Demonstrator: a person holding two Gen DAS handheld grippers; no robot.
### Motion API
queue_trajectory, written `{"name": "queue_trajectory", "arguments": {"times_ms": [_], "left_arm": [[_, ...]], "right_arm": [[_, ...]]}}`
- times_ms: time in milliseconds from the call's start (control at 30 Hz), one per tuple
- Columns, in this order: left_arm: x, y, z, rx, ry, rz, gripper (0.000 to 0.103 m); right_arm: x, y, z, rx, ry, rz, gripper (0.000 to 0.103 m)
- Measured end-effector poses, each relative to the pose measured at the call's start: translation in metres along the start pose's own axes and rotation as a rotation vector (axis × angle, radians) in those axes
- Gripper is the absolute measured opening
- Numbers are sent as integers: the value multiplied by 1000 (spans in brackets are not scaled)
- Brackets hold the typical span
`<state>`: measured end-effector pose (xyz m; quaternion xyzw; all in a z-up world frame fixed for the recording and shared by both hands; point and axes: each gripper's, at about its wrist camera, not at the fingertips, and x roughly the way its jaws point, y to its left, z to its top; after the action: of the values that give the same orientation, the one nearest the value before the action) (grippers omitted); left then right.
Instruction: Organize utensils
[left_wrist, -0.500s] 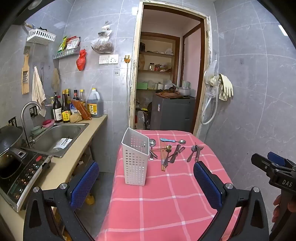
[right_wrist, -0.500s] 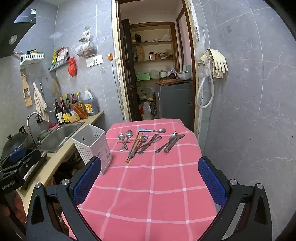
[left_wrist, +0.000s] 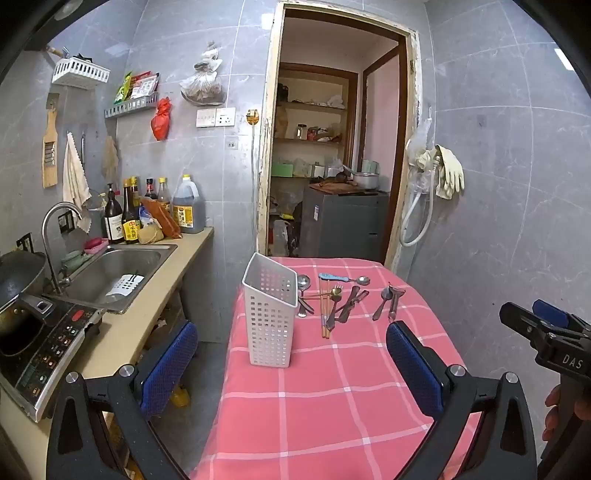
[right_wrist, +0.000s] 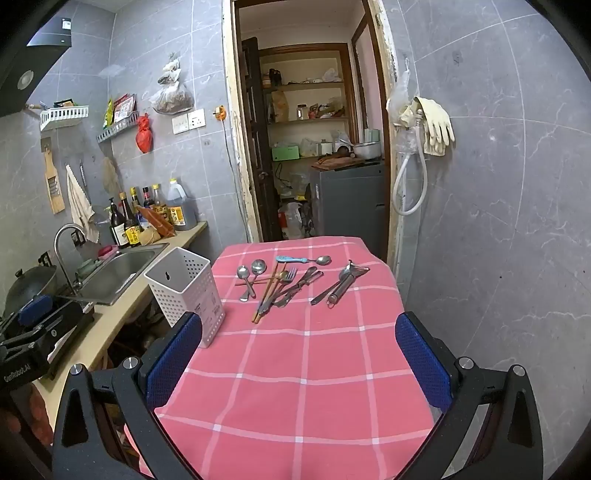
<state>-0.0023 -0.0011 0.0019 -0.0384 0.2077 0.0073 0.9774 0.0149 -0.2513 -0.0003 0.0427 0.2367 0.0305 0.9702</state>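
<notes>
Lying scattered on pink checked cloth (right_wrist: 295, 369), steel utensils (right_wrist: 284, 282), upright white perforated caddy (right_wrist: 184, 288)

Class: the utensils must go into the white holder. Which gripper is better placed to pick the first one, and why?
Probably right. The utensils lie ahead of the open right gripper; the holder stands between the left gripper and most of them.

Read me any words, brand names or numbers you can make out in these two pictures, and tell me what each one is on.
"DAS": white letters on the black body of the right gripper, seen at the left wrist view's edge.
"GenRobot.AI": white letters on the black body of the left gripper, seen in the right wrist view.
Labels on the dark glass sauce bottles and the big brown oil jug: too small to read.
Sticker on the white perforated plastic utensil holder: blurred.
</notes>
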Motion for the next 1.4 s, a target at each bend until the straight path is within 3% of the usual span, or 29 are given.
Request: {"name": "queue_trajectory", "arguments": {"times_ms": [1400], "left_arm": [[4,4,0,-4,12,-3,103]], "right_arm": [[0,1,2,-2,2,1,102]]}}
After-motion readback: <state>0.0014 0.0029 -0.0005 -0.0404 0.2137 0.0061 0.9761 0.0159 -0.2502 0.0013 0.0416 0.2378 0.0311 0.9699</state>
